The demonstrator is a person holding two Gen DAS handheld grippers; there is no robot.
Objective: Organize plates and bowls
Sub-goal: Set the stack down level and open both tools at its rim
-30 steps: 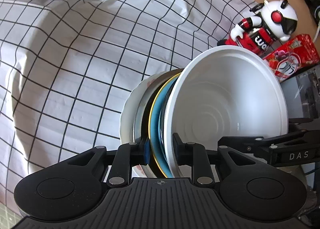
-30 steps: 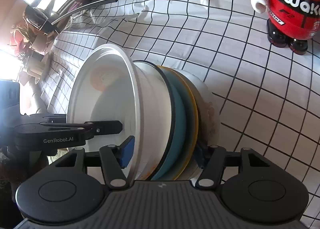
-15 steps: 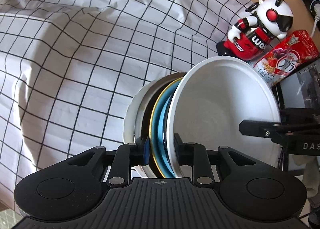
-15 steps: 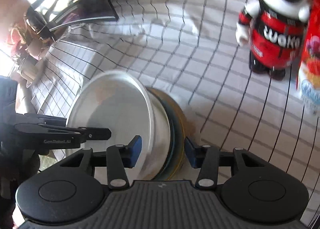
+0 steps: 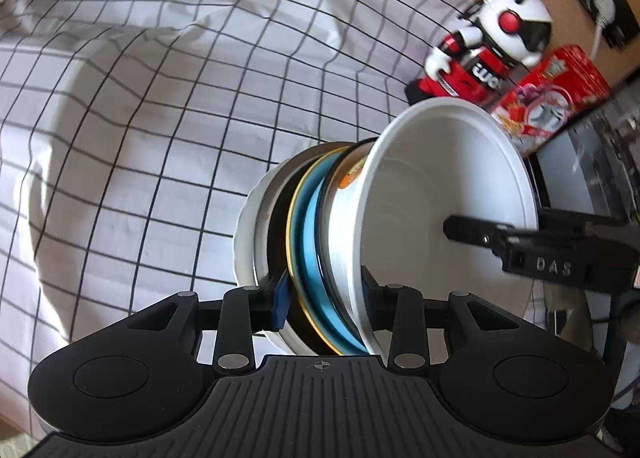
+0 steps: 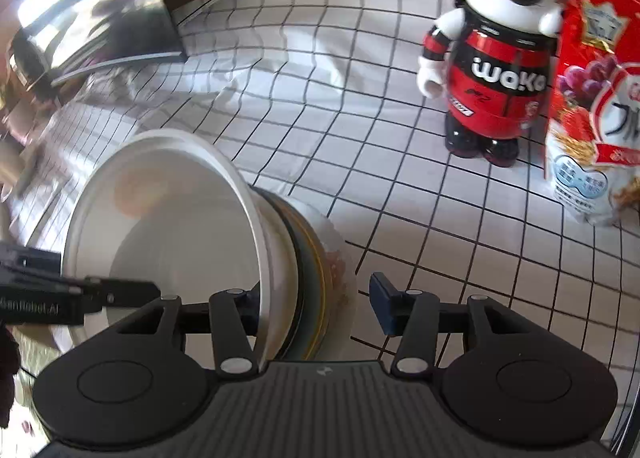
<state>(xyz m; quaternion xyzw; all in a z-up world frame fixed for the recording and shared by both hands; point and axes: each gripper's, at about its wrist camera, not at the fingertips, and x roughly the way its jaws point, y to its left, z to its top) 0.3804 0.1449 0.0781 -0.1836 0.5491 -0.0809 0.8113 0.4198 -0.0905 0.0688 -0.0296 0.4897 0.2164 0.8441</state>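
With the left gripper (image 5: pixel 323 300) opening around the stack of plates and bowls (image 5: pixel 320 242) and the right gripper (image 6: pixel 316 304) spread, the stack could topple or slide mid-counter (image 5: pixel 140 129).

Black ribbed left gripper (image 5: pixel 324 298), blue pads, silver screws, black right gripper (image 6: pixel 316 304)

Nested stack of dishes (image 5: pixel 320 234), tipped on edge over the checked cloth. Large white bowl (image 5: pixel 444 201) outermost, mouth open sideways, orange mark on its outer wall. Behind it, a blue plate with yellow rim (image 5: pixel 310 225), then a dark plate, then a white plate (image 5: pixel 244 234).
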